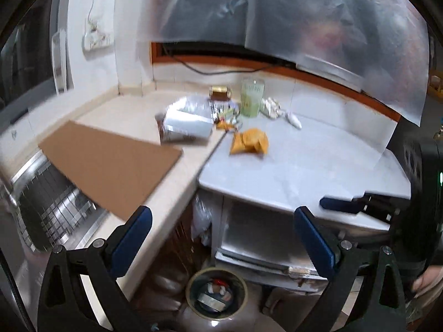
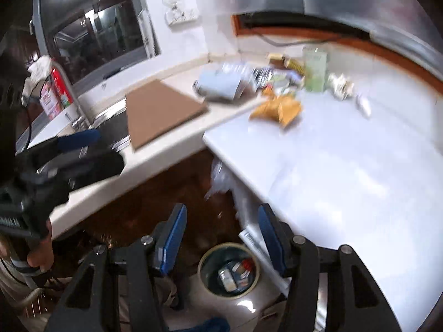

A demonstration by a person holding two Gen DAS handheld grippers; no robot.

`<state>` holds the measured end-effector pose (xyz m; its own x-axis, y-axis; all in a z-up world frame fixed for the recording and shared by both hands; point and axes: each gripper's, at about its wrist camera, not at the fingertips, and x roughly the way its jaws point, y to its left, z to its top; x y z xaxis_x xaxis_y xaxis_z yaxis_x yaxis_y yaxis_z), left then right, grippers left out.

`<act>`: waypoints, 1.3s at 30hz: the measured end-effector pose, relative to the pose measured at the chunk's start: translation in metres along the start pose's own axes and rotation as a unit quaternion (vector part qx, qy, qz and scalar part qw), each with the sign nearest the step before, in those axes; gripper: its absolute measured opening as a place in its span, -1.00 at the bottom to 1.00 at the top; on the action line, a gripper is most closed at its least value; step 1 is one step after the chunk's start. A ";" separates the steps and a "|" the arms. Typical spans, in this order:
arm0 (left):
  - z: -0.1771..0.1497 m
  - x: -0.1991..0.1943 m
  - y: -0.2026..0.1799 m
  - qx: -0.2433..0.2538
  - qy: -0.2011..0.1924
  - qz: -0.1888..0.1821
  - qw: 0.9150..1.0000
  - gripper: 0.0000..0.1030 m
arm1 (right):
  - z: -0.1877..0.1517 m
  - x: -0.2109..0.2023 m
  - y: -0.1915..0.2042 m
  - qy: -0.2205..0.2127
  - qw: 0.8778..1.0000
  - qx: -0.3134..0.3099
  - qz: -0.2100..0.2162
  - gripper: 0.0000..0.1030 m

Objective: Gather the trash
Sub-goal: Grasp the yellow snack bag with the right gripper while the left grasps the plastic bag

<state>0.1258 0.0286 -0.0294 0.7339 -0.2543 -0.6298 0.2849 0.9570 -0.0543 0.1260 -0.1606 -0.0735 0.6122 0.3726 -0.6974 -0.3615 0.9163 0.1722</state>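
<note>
A round trash bin [image 1: 216,293] stands on the floor below the counter, with several pieces of trash inside; it also shows in the right wrist view [image 2: 229,270]. A crumpled orange snack bag [image 1: 249,141] [image 2: 278,108] lies on the white table top. A silver-white packet [image 1: 185,126] [image 2: 221,85], small wrappers [image 1: 225,110] and crumpled paper [image 1: 270,106] [image 2: 342,83] lie at the back. My left gripper [image 1: 221,221] is open and empty above the bin. My right gripper [image 2: 221,221] is open and empty above the bin.
A brown cardboard sheet [image 1: 110,163] [image 2: 160,110] lies on the beige counter and overhangs the metal sink rack [image 1: 47,207]. A pale green cup [image 1: 252,96] [image 2: 314,69] stands at the back. The white table top [image 2: 346,179] extends right. A plastic bag [image 1: 200,218] hangs under the counter.
</note>
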 end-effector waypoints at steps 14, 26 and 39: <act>0.121 0.071 0.028 0.027 0.004 0.014 1.000 0.96 | 0.118 0.071 -0.092 0.046 0.991 0.129 -0.007 0.05; 0.162 0.174 0.053 0.021 0.075 -0.002 0.997 0.96 | 0.126 0.154 -0.093 0.099 0.987 0.125 -0.001 0.00; 0.174 0.248 0.073 -0.052 0.142 -0.030 0.988 0.67 | 0.129 0.151 -0.114 0.057 0.991 0.117 -0.027 -0.78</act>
<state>0.4357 0.0116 -0.0543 0.5105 -0.2751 -0.8147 0.2469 0.9544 -0.1676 0.3501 -0.1895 -0.1087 0.5383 0.3159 -0.7813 -0.1489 0.9481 0.2808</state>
